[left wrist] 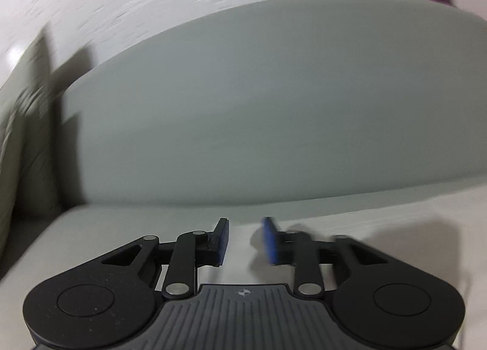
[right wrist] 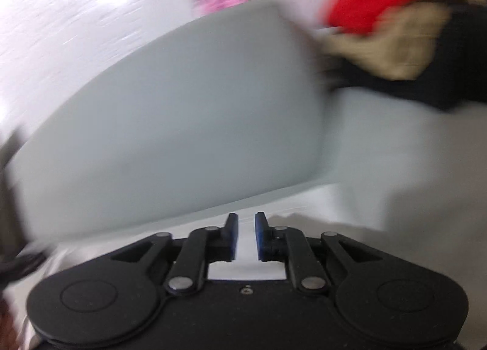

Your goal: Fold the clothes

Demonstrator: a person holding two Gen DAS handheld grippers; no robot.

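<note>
- We see a pale, off-white cloth garment (left wrist: 350, 228) spread flat beneath both tools, lying on a grey-green padded surface (left wrist: 258, 106) that looks like a bed or a cushion; blur keeps us from saying which.
- The cloth's far edge runs across just ahead of both tools, and it reaches the near edge of each view.
- Our left claw (left wrist: 245, 242) stands with its blue pads apart and nothing between them, hovering just over the cloth.
- Our right claw (right wrist: 246, 235) has its pads close but not touching; white fabric shows through the narrow gap, and we see no pinch on it.
- A heap of red, tan and black clothes (right wrist: 404, 30) lies at the far right of that surface, well apart from our cloth.
- We judge the garment light, limp and thin: it will sag and slide, not hold shape.
- We would take it at the far edge or its corners, one claw each side, pinching a single layer.
- Risk: catching two layers, or dragging the whole piece.
</note>
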